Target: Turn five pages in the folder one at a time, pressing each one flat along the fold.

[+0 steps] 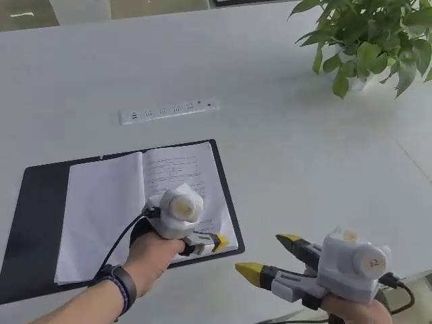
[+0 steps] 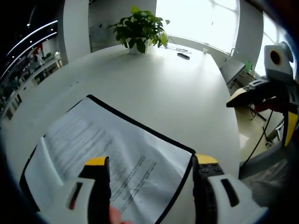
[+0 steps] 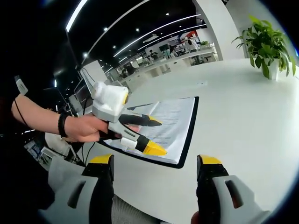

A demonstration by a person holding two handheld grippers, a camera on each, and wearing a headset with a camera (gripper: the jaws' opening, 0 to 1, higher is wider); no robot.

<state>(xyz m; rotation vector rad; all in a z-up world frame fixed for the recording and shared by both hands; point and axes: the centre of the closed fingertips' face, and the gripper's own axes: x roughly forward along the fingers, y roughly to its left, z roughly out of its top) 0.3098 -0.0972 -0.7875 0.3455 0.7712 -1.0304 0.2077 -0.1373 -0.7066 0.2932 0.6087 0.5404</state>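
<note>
- Right gripper (image 1: 268,255) sat nearest, at the near edge of the white table (image 1: 304,148), jaws spread with nothing between them; it was well clear of the folder (image 1: 40,202) and off to its right
- Left gripper (image 2: 152,161) was over the folder's near right corner, also spread wide; in its own view one yellow tip lay over the printed page (image 1: 179,169) and the other past the black cover's edge, above bare table
- Whether either left jaw touched the paper could not be told (the hand (image 1: 155,253) and gripper body hid the contact in the head view)
- A dark wristband (image 1: 121,283) was on the wrist behind that hand
- The folder lay open and flat on the table, black cover showing as a wide band on the left and a thin border on the right
- A blank white sheet (image 1: 101,202) lay on the left side, the printed page on the right, meeting at the fold
- A white power strip (image 1: 169,110) lay beyond the folder, apart from it
- Farthest, a leafy potted plant (image 1: 368,40) stood at the far right of the table
</note>
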